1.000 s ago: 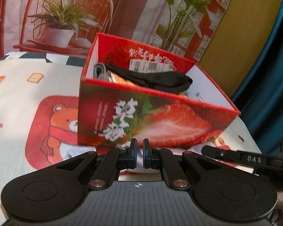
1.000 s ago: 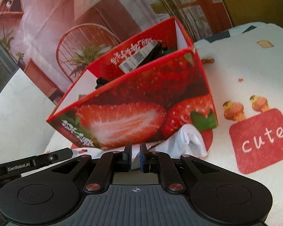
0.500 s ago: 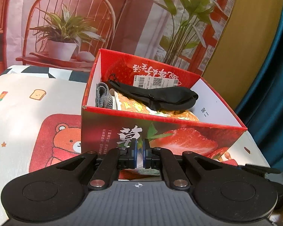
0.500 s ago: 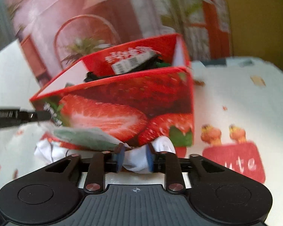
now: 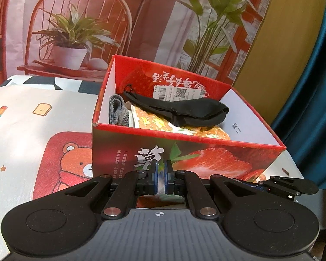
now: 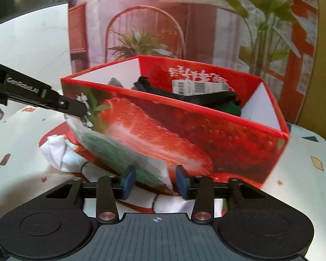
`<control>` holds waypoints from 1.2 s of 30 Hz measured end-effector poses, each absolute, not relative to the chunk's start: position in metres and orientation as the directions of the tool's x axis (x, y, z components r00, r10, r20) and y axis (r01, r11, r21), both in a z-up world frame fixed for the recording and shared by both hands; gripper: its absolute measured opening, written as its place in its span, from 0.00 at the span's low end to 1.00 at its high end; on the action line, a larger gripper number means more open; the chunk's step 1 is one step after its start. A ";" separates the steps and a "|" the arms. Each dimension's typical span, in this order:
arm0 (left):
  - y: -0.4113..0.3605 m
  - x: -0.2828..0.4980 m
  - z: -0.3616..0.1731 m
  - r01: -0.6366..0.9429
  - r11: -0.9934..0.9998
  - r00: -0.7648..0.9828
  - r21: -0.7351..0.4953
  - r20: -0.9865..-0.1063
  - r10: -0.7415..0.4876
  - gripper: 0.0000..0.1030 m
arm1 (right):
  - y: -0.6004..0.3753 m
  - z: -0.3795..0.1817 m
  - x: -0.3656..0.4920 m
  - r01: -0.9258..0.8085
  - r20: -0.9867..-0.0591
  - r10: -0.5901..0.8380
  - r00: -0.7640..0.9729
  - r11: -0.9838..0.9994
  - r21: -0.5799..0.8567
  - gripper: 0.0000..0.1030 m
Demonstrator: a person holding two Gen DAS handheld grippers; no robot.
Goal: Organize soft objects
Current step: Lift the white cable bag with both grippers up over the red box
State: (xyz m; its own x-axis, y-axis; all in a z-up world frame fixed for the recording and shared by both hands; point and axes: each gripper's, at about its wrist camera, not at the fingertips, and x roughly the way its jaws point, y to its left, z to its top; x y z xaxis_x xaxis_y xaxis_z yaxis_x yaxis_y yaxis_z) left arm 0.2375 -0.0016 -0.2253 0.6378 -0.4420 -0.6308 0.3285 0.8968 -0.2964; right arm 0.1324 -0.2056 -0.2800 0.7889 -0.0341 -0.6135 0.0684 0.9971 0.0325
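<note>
A red strawberry-print box (image 5: 184,158) stands on the table and holds a black cloth (image 5: 184,109), a grey folded cloth (image 5: 117,111) and an orange patterned cloth (image 5: 163,124). My left gripper (image 5: 160,177) is shut just in front of the box's near wall, with nothing seen between its pads. In the right wrist view the box (image 6: 184,126) is tilted, its near bottom corner between the pads of my open right gripper (image 6: 154,181). A white cloth (image 6: 58,154) lies under and beside the box. The left gripper's finger shows in the right wrist view (image 6: 39,97), against the box's left corner.
The table is covered by a cartoon-print cloth with a bear patch (image 5: 67,163). A printed backdrop with a chair and plants (image 5: 76,32) hangs behind. A teal curtain (image 5: 310,87) is at the right. The right gripper's finger (image 5: 291,184) shows at the box's right in the left wrist view.
My right gripper has opened and swung left around the box's lower corner. The left wrist view has risen, showing more of the box's inside. The box looks more tilted.
</note>
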 end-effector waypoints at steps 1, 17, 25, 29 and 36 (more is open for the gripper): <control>-0.001 0.238 -0.225 0.333 0.895 0.636 -0.297 -0.630 -0.446 0.07 | -0.205 -0.280 0.133 0.064 -0.616 -0.032 0.787 0.997 0.031 0.21; 0.012 0.229 -0.229 0.432 0.865 0.629 -0.255 -0.602 -0.491 0.49 | -0.224 -0.283 0.133 0.130 -0.614 -0.018 0.789 0.982 0.139 0.21; 0.037 0.223 -0.238 0.355 0.887 0.669 -0.296 -0.583 -0.462 0.56 | -0.230 -0.283 0.133 0.150 -0.615 -0.006 0.789 0.972 0.183 0.18; 0.045 0.219 -0.245 0.379 0.877 0.642 -0.295 -0.599 -0.479 0.56 | -0.233 -0.284 0.132 0.179 -0.613 -0.007 0.790 0.959 0.219 0.18; 0.016 0.216 -0.251 0.490 0.842 0.600 -0.225 -0.613 -0.513 0.56 | -0.237 -0.285 0.130 0.196 -0.614 -0.007 0.789 0.950 0.242 0.18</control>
State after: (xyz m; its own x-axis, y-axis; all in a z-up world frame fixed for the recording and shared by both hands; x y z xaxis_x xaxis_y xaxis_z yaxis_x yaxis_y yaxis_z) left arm 0.2157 0.0155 -0.2507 0.6000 -0.5134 -0.6135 0.4903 0.8420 -0.2251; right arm 0.1301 -0.2369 -0.2854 0.7894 -0.0066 -0.6138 0.1960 0.9504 0.2417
